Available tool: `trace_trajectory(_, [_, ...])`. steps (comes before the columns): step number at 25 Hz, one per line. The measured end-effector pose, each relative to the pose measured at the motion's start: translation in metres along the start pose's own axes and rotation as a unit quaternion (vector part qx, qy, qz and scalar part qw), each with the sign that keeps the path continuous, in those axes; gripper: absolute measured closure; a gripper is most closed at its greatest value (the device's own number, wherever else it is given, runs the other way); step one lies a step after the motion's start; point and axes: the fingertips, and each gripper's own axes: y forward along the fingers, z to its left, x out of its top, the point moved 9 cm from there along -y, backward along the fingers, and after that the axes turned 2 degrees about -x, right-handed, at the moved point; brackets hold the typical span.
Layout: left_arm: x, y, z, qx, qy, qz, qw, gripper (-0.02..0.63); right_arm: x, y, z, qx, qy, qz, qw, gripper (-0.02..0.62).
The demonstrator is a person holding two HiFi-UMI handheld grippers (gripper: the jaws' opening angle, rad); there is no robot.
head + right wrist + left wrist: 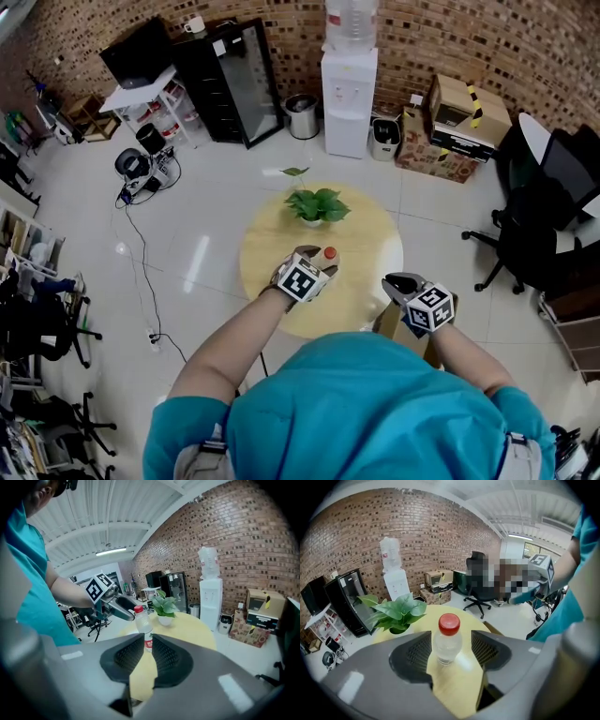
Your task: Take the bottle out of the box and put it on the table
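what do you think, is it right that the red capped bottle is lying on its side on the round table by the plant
Not quite. The bottle is not lying on its side. It stands upright on the round table, by the plant. The left gripper view shows this most plainly. The rest of what you said is right.

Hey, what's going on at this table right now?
A person stands at a round table with a gripper in each hand. The bottle stands upright on it near a potted plant, between the open jaws of the left gripper, which don't press on it. The right gripper is empty, off to the side.
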Motion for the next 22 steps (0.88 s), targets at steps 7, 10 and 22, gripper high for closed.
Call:
trace_trajectory(7, [-0.044,-0.057,-0.003,-0.059,-0.066,-0.122,0.9885,0.372,0.010,-0.007,0.026,-0.030,-0.001,-0.004,1.000,0.545])
trace_trajectory(10, [-0.079,-0.100,-0.003,-0.073,-0.062,-0.159,0.9826,0.451,0.006,-0.005,0.058,-0.049,-0.001,-0.001,0.999,0.545])
trace_trajectory(22, [-0.123,-0.177,-0.009,-0.166,-0.045,-0.258,0.9508,0.604,0.009,-0.008,0.181,-0.116,0.019,-0.023,0.993,0.594])
